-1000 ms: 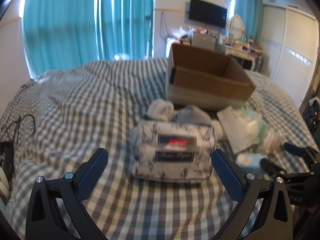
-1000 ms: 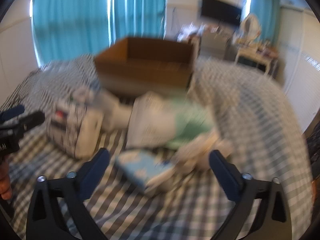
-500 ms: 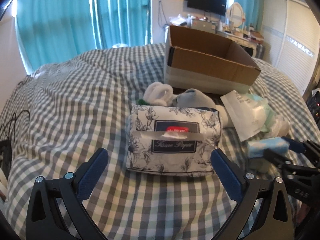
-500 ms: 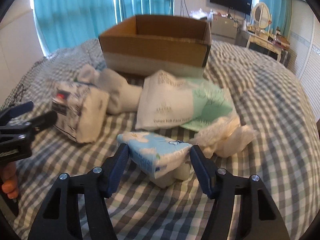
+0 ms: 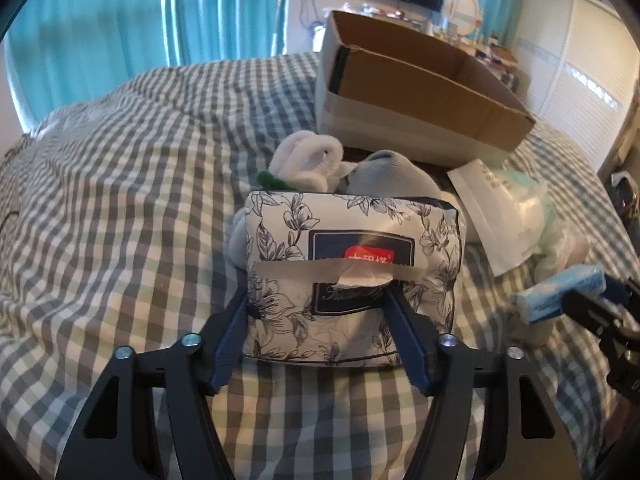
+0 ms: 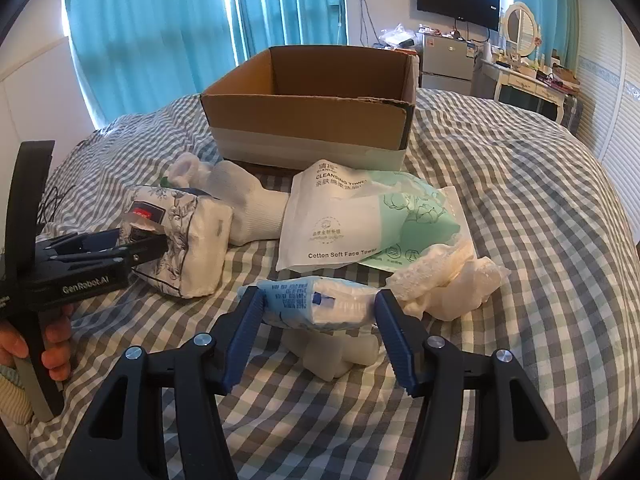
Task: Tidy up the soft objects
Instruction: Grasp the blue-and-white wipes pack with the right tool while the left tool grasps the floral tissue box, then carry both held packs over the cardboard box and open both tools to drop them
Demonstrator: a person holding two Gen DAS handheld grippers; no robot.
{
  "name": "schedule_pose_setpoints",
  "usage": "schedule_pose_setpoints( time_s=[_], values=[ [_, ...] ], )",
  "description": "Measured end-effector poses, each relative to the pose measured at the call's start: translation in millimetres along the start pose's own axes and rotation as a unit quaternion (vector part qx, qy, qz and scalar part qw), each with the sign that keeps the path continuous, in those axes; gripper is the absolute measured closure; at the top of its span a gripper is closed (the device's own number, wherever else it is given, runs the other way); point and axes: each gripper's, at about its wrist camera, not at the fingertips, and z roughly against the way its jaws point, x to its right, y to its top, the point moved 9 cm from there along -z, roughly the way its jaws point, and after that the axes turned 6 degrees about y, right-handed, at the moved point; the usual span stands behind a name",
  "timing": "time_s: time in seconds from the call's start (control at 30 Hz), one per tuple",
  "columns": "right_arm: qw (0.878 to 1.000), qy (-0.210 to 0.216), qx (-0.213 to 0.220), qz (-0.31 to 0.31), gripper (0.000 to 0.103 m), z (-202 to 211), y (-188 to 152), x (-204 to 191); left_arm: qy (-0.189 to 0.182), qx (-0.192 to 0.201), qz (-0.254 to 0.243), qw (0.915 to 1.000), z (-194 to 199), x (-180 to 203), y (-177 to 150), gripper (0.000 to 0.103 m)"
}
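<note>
My left gripper [image 5: 318, 300] is shut on a floral tissue pack [image 5: 352, 248], squeezing its front part on the checked bed. The pack also shows in the right wrist view [image 6: 188, 248], with the left gripper [image 6: 148, 246] on it. My right gripper [image 6: 318, 310] is shut on a blue-and-white tissue packet [image 6: 316, 306], held just above the bed; the packet shows at the right of the left wrist view [image 5: 560, 294]. An open cardboard box [image 6: 308, 108] stands behind the pile and also shows in the left wrist view [image 5: 420, 84].
A face-towel bag [image 6: 360, 220], a white sock [image 6: 248, 208], a crumpled white cloth [image 6: 452, 280] and a white object [image 6: 336, 352] under the packet lie on the bed [image 6: 520, 200]. A white fluffy item [image 5: 308, 160] and a pale sock [image 5: 392, 172] lie behind the floral pack.
My left gripper moved forward and closed on the floral tissue pack. My right gripper closed on the blue-and-white packet and lifted it slightly.
</note>
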Motion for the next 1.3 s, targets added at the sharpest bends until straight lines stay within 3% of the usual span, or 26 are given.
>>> schedule_pose_setpoints(
  time_s=[0.27,0.6,0.67,0.7,0.9,1.07,1.3],
  values=[
    [1.000,0.001,0.011,0.008,0.046,9.3,1.9,-4.9,-0.008,0.025,0.048,0.9985,24.7,-19.5,11.3,0.087],
    [0.999,0.007,0.028,0.022,0.057,27.4,5.6,-15.4,-0.003,0.071,0.027,0.9971,69.4,-9.5,20.9,0.094],
    [0.999,0.009,0.030,0.025,0.067,30.0,6.8,-18.2,-0.005,0.075,0.018,0.9970,75.4,-4.4,22.8,0.095],
    [0.999,0.011,0.031,0.026,0.077,30.4,7.1,-19.2,0.002,0.078,0.015,0.9968,78.2,-3.8,22.8,0.095],
    [0.999,0.030,0.015,0.030,0.083,26.0,1.3,-24.9,0.013,0.078,0.000,0.9969,84.5,0.1,18.5,0.096],
    [0.999,0.034,0.027,0.032,0.085,34.2,5.7,-26.3,0.014,0.084,0.002,0.9964,93.9,0.1,23.7,0.096],
    [0.996,0.038,0.061,0.045,0.085,57.1,39.9,-32.9,0.018,0.130,-0.016,0.9912,127.4,8.4,73.8,0.097]
  ],
)
